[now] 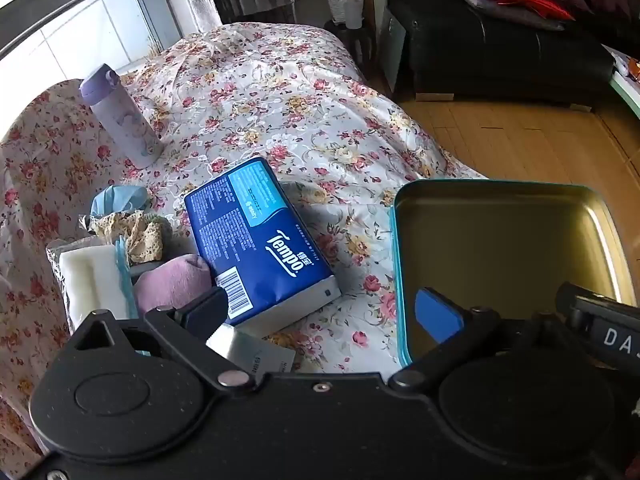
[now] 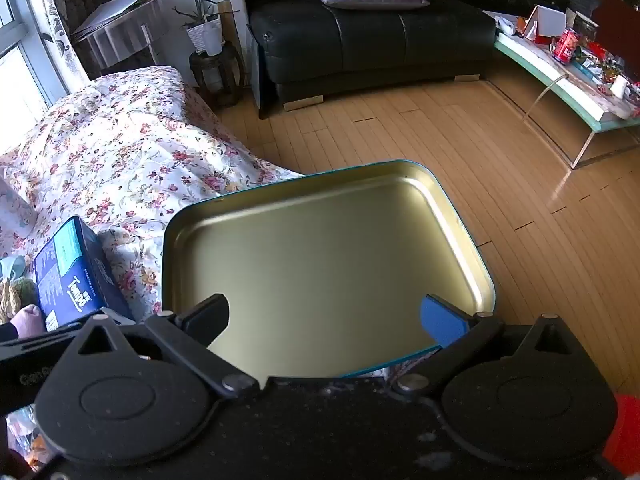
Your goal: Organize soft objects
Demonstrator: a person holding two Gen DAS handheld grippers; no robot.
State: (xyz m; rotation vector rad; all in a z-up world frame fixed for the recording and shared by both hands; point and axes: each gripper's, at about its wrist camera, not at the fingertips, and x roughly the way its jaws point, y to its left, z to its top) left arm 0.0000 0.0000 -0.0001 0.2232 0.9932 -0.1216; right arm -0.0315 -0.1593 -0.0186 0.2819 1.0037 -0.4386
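Observation:
A blue Tempo tissue pack (image 1: 256, 240) lies on the floral cloth, just ahead of my open left gripper (image 1: 328, 312). Left of it sit a pink soft ball (image 1: 172, 280), a white folded cloth (image 1: 94, 280), a beige lace piece (image 1: 132, 232) and a light blue cloth (image 1: 116, 198). An empty teal-rimmed gold tin tray (image 1: 504, 248) lies to the right. My right gripper (image 2: 326, 320) is open and empty over this tray (image 2: 320, 256). The tissue pack (image 2: 72, 276) also shows at the left of the right wrist view.
A purple bottle (image 1: 120, 116) stands upright at the back left of the floral-covered table (image 1: 280, 92). Beyond are a wooden floor (image 2: 440, 136), a black sofa (image 2: 380, 40), a glass coffee table (image 2: 568, 84) with clutter, and a potted plant (image 2: 208, 32).

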